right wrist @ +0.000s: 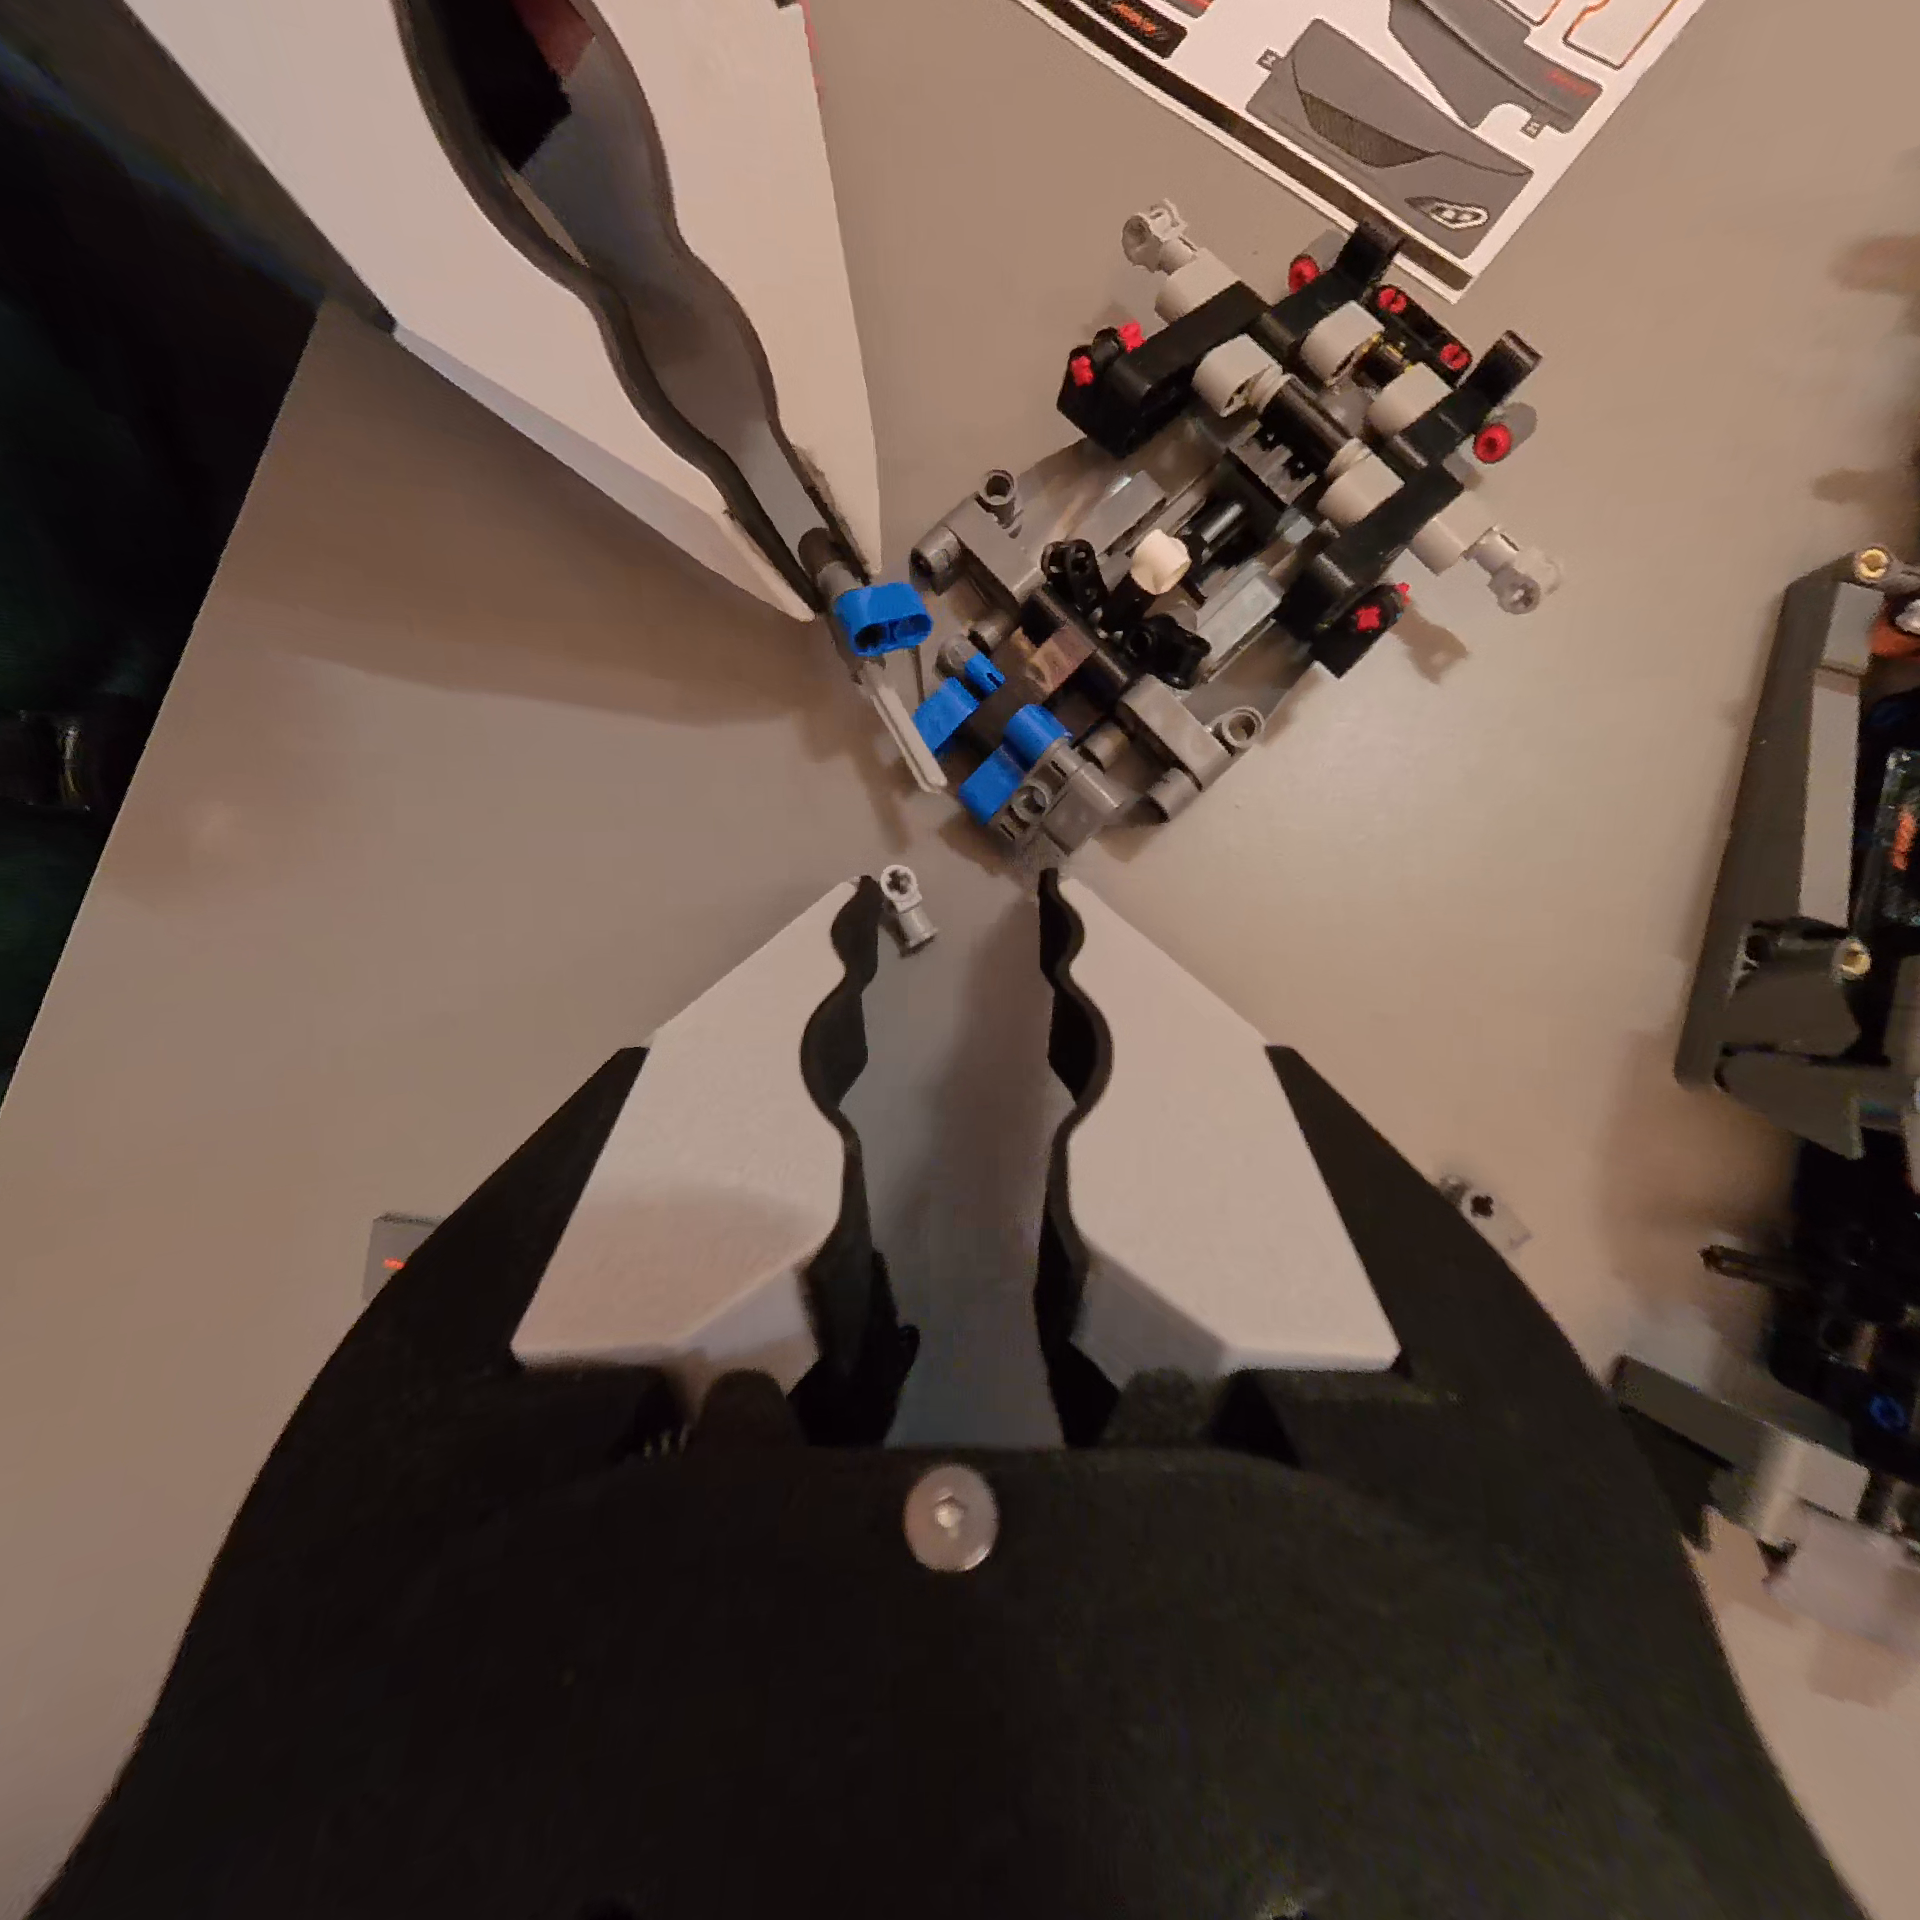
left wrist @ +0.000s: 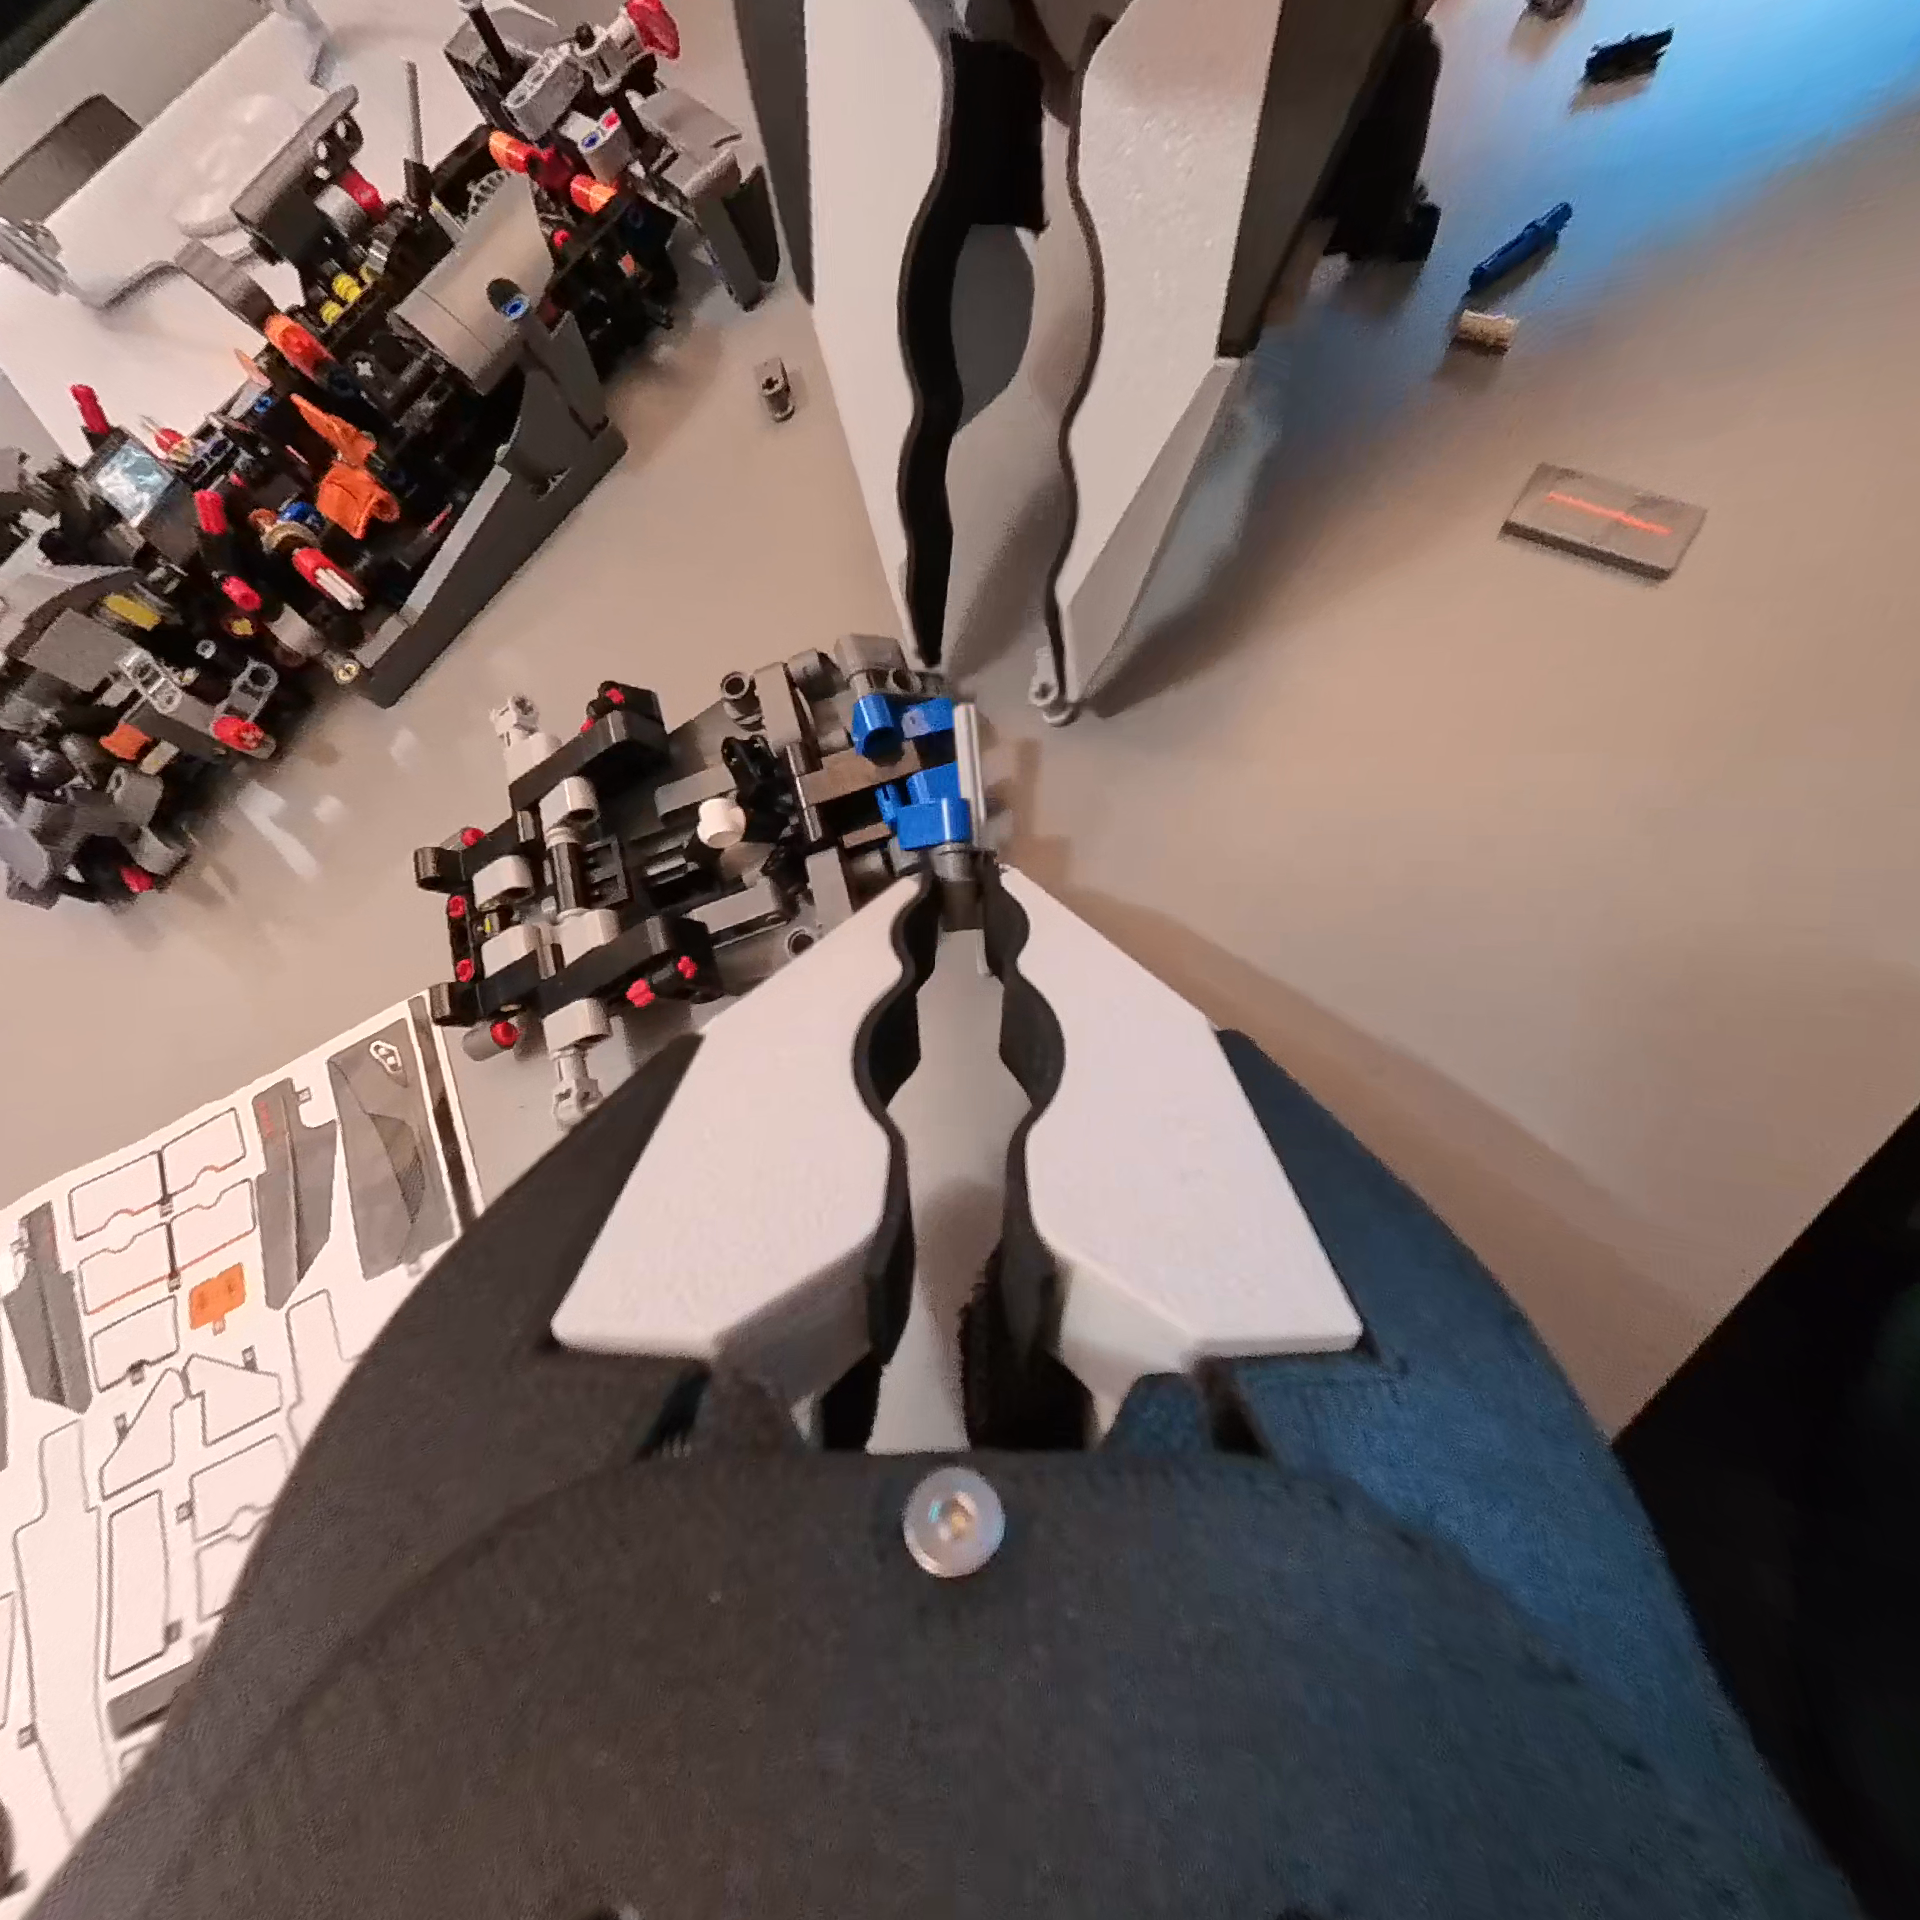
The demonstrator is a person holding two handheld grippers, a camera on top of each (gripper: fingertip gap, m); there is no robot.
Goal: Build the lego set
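A small black and grey lego sub-assembly [left wrist: 644,831] with blue parts at its near end lies on the table; it also shows in the right wrist view [right wrist: 1247,499]. My left gripper [left wrist: 961,888] is shut on a light grey axle [left wrist: 968,758] that carries a blue connector [right wrist: 883,618]. The axle's free end lies against the assembly's blue end. My right gripper [right wrist: 956,888] is open and empty, its tips just short of the same end. A small grey connector [right wrist: 904,909] lies on the table by its left fingertip.
A large partly built model [left wrist: 260,468] stands beyond the sub-assembly. A sticker sheet [left wrist: 208,1247] lies beside it. A dark tile with a red line [left wrist: 1600,520], a blue pin [left wrist: 1517,244] and a small grey piece [left wrist: 774,387] lie loose. The table edge [right wrist: 260,436] is near. My hands' fingertips stand some 6 centimetres from each other.
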